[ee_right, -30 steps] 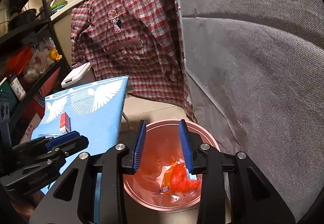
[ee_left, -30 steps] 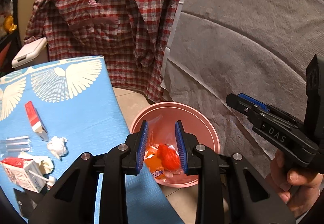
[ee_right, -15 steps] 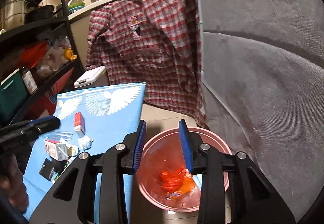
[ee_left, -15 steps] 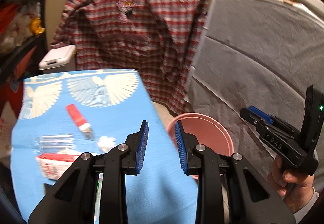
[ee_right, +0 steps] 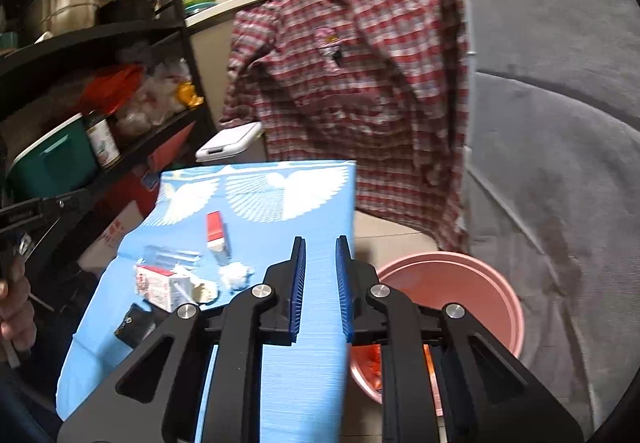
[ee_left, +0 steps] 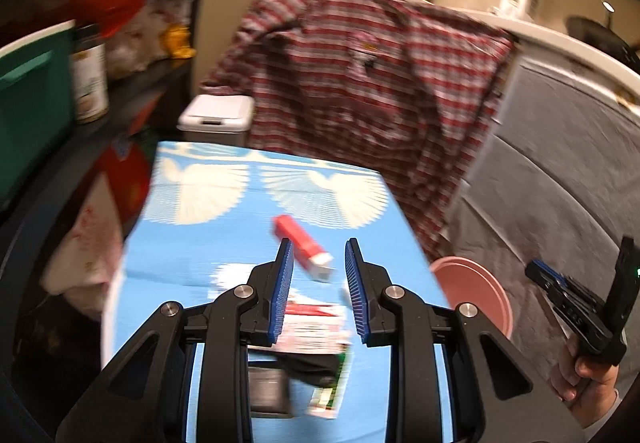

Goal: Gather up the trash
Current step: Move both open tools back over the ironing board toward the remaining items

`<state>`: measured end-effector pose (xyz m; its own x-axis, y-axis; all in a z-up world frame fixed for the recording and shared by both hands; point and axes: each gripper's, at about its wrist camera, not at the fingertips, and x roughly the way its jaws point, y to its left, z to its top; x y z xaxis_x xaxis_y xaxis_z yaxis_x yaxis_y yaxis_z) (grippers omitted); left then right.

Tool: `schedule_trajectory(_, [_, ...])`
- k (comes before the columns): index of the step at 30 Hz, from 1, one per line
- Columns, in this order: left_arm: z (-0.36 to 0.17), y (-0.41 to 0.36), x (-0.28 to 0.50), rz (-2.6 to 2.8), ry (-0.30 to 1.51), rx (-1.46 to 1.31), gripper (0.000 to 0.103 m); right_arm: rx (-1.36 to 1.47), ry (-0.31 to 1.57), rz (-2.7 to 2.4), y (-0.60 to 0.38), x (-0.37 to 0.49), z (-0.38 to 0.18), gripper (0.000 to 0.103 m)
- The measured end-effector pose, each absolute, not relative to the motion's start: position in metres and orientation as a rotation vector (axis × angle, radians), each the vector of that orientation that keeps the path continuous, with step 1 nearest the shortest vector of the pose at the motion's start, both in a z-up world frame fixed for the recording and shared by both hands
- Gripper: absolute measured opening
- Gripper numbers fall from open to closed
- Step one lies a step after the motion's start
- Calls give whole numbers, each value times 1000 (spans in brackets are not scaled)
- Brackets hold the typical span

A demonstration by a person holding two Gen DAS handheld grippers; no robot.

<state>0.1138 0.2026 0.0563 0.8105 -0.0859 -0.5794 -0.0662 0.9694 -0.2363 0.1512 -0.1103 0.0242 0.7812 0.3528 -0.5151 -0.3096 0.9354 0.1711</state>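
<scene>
I hold my left gripper (ee_left: 318, 271) over the worktop (ee_left: 192, 239), fingers apart and empty; the red carton (ee_left: 302, 245) lies beyond them. I straddle it squarely before clamping. My right gripper (ee_right: 320, 275), empty, is closing beside the pink bin (ee_right: 472, 279).

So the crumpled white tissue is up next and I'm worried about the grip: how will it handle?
The crumpled tissue looks small and wadded, so it is probably very light and will squash between the pads. It likely won't roll, but a push could skid it across the smooth blue table cover.
</scene>
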Motion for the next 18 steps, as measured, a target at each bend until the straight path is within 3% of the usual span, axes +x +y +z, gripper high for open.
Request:
schedule_trajectory(8, [35,263,115,79,671,-293,25,41,595,430,-62,159,12,16])
schedule_trajectory(18, [-4,274,140,58,767,-281,25,8,677,481,-21,187,-23,16])
